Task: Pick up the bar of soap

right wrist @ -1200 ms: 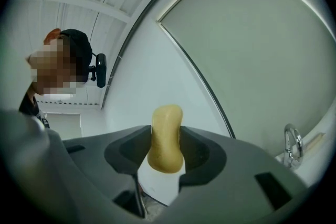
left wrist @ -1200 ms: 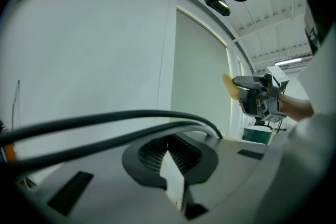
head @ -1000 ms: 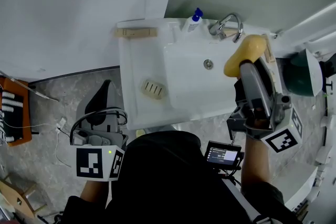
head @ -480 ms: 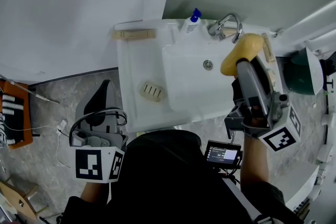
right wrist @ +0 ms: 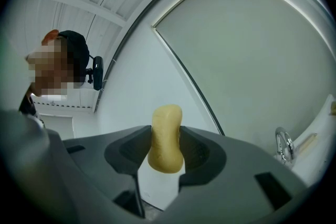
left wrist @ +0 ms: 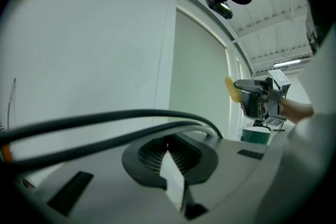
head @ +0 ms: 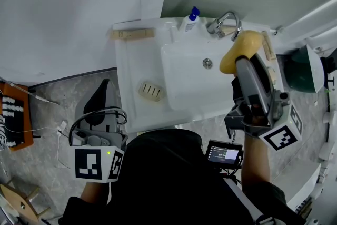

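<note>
Right gripper view: right gripper (right wrist: 165, 150) pinches the bar of soap (right wrist: 166, 131).
I see left gripper (left wrist: 169, 153) pressed together.

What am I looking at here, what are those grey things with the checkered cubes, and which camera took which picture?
There is no robot here. A person stands at a white sink with a hand-held gripper in each hand, and the cubes with square markers are part of those grippers. The top-down picture comes from a camera on the person's head. The other two come from a camera riding on each gripper, looking along its jaws. The right gripper is shut on a yellow bar of soap, held by the sink's right side near the tap. The left gripper is shut with nothing in it, off to the sink's left. On the sink's ledge are an empty ridged soap dish, a bottle with a blue cap and a wooden piece.
</note>
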